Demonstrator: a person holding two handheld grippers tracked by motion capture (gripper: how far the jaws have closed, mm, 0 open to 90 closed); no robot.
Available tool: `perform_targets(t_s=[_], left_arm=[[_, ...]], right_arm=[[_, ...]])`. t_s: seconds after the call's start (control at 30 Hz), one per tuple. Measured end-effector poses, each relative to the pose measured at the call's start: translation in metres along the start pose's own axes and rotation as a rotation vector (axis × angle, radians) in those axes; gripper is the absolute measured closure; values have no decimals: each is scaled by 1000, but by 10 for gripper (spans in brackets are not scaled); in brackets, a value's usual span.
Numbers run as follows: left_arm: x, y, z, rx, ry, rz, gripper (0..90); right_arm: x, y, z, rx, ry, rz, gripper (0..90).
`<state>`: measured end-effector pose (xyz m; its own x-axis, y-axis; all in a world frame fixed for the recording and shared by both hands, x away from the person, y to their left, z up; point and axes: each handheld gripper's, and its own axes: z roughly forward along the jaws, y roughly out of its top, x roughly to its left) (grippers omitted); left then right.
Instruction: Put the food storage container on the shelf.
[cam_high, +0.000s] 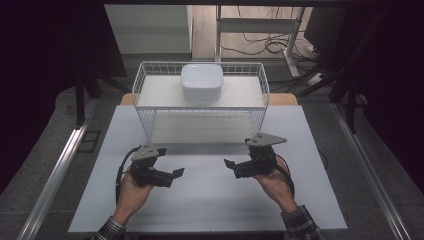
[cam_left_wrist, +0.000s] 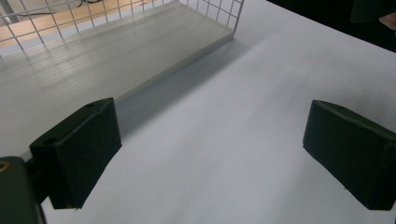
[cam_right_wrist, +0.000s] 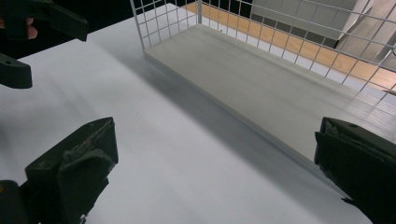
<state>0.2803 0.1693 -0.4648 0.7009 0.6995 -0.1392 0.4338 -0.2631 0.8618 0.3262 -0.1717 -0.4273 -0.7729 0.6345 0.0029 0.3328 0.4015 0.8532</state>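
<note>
A white square bowl (cam_high: 201, 82) sits on the top shelf of a white wire rack (cam_high: 141, 82) at the back of the white table (cam_high: 210, 205). My left gripper (cam_high: 170, 162) hovers low over the table's front left, open and holding nothing; in the left gripper view its jaws stand wide apart over bare tabletop (cam_left_wrist: 224, 121), with the rack's lower shelf (cam_left_wrist: 112, 60) just beyond. My right gripper (cam_high: 239, 154) mirrors it at the front right, open and holding nothing. In the right gripper view the rack's lower shelf (cam_right_wrist: 261, 79) lies ahead, and the left gripper (cam_right_wrist: 32, 42) shows at the top left.
The rack spans the table's far edge, its lower shelf (cam_high: 200, 127) bare and open toward me. Metal rails (cam_high: 60, 165) run along the floor on both sides. Behind the table stand a white frame (cam_high: 260, 25) and loose cables (cam_high: 270, 45).
</note>
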Motion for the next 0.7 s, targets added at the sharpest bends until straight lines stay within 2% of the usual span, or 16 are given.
perform_targets(t_s=[0.37, 0.7], left_arm=[[-7, -12, -4, 15, 12, 0, 43], [-6, -23, -14, 26, 25, -10, 49]], right_arm=[[8, -12, -1, 28, -1, -15, 0], [11, -23, -7, 39, -6, -12, 0]])
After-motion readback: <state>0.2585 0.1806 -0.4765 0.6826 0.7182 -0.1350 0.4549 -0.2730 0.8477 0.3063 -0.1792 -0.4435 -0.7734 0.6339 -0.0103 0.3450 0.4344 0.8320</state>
